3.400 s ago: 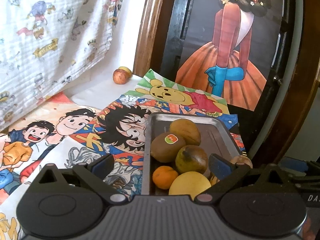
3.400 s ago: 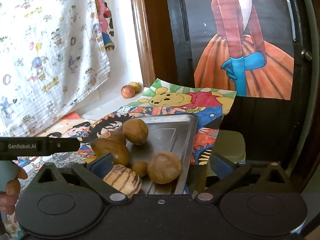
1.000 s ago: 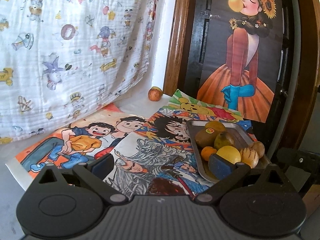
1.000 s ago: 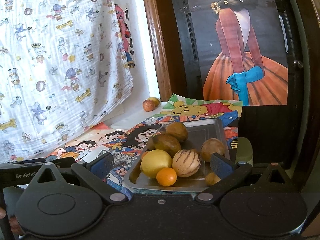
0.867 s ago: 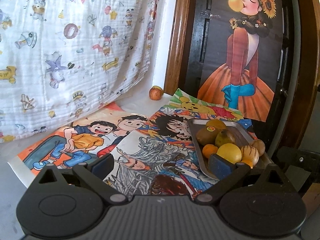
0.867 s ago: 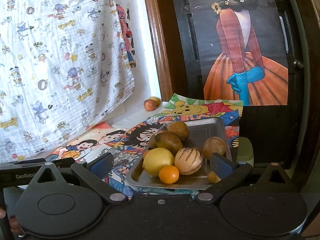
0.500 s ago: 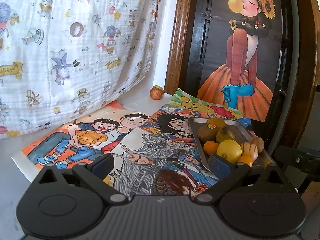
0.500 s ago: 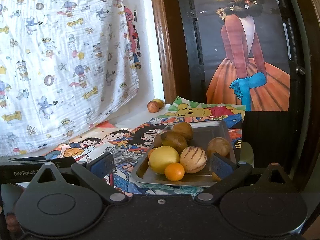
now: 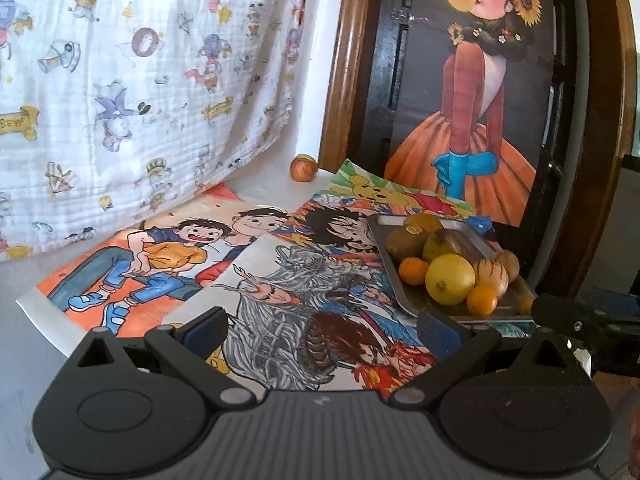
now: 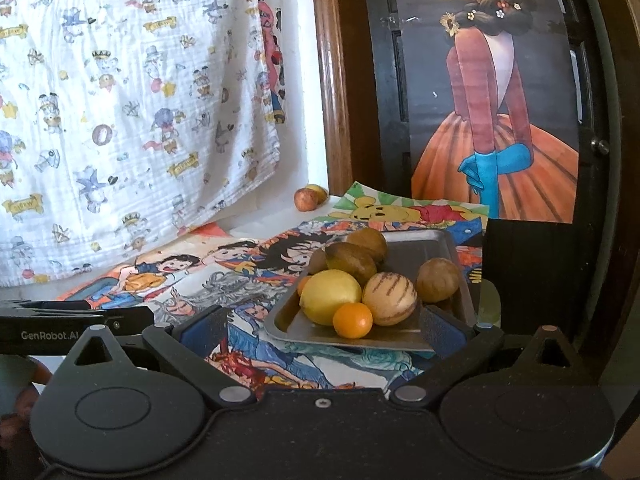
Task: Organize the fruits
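Observation:
A metal tray holds several fruits at the table's right edge: a yellow lemon, a striped melon, small oranges, a kiwi and brown fruits. Two more fruits lie apart at the back by the wall. My left gripper is open and empty over the drawings, left of the tray. Open and empty too, my right gripper hovers just in front of the tray.
Cartoon drawings cover the table. A printed white cloth hangs at the back left. A dark door with a girl poster and its wooden frame stand behind the tray. A hand shows at the lower left.
Both grippers have pulled back and up from the tray, so the tray and fruits look smaller and farther. Nothing was picked up.

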`<control>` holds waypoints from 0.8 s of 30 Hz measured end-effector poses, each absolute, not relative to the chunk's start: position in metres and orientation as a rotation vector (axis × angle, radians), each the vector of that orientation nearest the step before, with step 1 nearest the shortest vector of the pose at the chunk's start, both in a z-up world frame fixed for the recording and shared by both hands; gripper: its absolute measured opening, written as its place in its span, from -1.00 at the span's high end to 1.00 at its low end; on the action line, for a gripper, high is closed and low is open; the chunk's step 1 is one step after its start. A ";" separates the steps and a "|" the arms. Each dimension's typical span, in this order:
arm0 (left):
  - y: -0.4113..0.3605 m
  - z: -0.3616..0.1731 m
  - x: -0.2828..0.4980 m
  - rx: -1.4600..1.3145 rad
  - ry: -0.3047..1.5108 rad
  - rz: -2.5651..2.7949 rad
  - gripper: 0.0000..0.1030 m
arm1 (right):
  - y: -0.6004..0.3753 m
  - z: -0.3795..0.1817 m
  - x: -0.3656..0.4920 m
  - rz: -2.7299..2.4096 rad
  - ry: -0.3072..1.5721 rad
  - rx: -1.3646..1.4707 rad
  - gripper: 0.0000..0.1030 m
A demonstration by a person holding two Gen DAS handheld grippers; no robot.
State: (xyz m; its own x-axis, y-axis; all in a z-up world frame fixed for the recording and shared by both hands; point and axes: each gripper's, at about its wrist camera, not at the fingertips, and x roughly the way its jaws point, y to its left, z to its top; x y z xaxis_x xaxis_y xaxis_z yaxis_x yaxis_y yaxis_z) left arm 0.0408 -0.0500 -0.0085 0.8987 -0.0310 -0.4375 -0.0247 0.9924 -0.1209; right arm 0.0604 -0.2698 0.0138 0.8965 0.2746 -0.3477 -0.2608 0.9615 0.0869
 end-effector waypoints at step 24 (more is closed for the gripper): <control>-0.049 -0.022 0.041 -0.145 0.576 -0.003 -0.99 | -0.269 -0.008 0.063 0.250 0.479 0.025 -0.99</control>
